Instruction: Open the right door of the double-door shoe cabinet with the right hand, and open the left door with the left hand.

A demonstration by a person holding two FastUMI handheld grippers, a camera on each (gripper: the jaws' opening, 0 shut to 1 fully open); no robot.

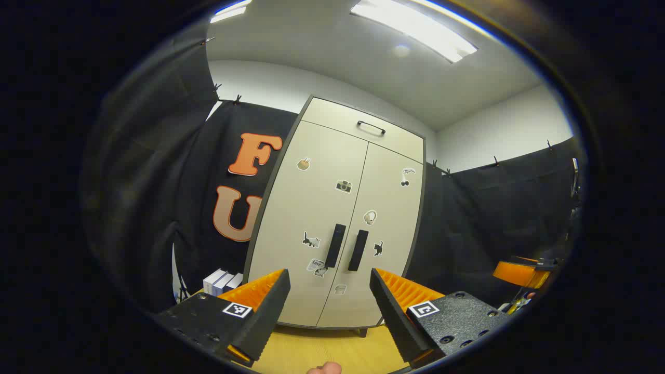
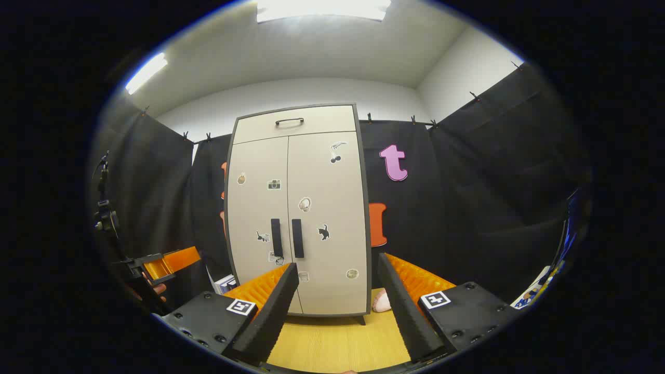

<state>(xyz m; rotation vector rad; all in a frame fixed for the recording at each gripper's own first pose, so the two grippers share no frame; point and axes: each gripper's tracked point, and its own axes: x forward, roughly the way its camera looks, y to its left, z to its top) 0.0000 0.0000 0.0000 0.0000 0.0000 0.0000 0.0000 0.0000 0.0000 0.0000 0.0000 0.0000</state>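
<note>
cabinet (image 2: 298, 208): it stands in the middle of both views, on its short feet, back against the black wall. Both doors are shut.
right door (image 2: 327, 223): flat and closed, so this step is not done yet.
left door (image 2: 258, 223): closed too.
handles: the right handle (image 2: 297, 238) and the left handle (image 2: 276, 237) are two dark bars side by side at the middle seam, low on the doors. I think they sit there so each hand can pull its own door outward.
right gripper (image 2: 337, 306): at the bottom of the right gripper view. Its fingers are spread wide and hold nothing. It points at the cabinet but is well apart from it, likely ready to go to the right handle.
left gripper (image 1: 328, 311): at the bottom of the left gripper view. Its fingers are wide apart and empty. It aims at the handles from the left side, also well apart.
floor (image 2: 337, 343): yellow wood, under the cabinet.
boxes (image 1: 222, 281): small white ones on the floor, just left of the cabinet in the left gripper view.
</note>
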